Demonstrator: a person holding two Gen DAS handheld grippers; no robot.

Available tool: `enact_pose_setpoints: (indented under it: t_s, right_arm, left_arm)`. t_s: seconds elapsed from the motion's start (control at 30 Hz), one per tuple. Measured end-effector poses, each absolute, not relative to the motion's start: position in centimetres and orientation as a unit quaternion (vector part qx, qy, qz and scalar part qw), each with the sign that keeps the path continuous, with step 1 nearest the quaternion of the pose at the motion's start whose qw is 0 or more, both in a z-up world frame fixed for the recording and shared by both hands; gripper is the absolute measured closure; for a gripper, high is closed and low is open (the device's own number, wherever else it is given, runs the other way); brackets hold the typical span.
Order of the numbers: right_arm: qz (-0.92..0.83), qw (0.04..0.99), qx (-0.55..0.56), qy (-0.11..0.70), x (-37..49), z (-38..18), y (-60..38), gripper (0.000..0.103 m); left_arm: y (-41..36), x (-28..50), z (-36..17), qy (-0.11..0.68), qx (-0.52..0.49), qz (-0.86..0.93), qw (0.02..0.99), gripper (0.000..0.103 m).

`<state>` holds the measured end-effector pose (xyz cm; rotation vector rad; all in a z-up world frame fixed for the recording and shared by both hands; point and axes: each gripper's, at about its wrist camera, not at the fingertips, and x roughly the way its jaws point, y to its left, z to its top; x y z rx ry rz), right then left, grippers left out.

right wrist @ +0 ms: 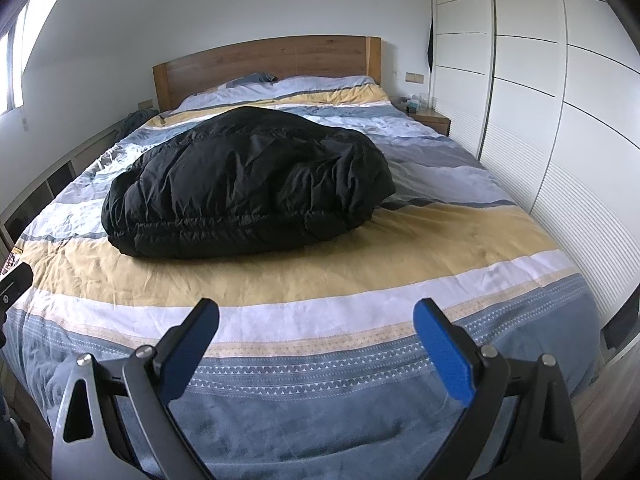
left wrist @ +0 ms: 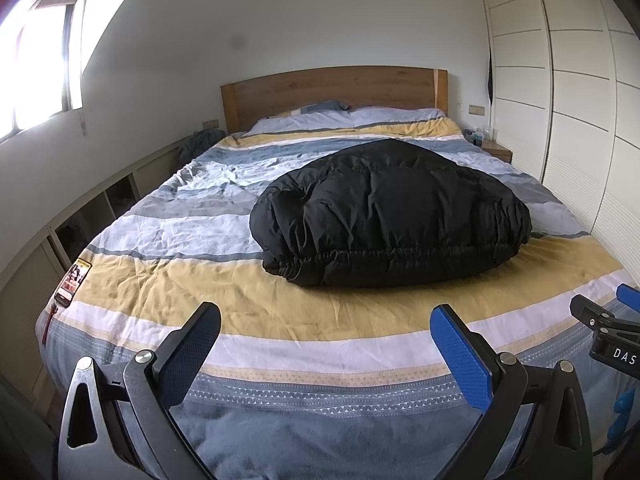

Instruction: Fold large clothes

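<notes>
Fingers of both grippers spread empty, black jacket (left wrist: 390,212) on bed (left wrist: 160,280), phone (left wrist: 72,282) at edge

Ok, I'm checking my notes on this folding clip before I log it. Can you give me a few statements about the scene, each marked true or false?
1. The black puffy jacket lies bundled on the striped bed cover. True.
2. The left gripper is clamped on the jacket. False: it is open and holds nothing.
3. The right gripper is open, short of the jacket. True.
4. The headboard is white metal. False: it is brown wood.
5. A phone lies at the cover's edge. True.
</notes>
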<state>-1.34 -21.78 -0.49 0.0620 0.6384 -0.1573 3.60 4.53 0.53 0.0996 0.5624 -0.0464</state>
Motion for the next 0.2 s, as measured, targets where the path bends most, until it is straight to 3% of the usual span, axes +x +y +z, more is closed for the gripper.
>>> enact_pose_setpoints:
  t_s: [0.2]
  right_arm:
    - [-0.079, 0.946, 0.031, 0.314, -1.49, -0.51, -22.01, 0.005]
  left_arm:
    - [4.57, 3.6, 0.49, 0.277, 0.048, -0.023, 0.96, 0.0]
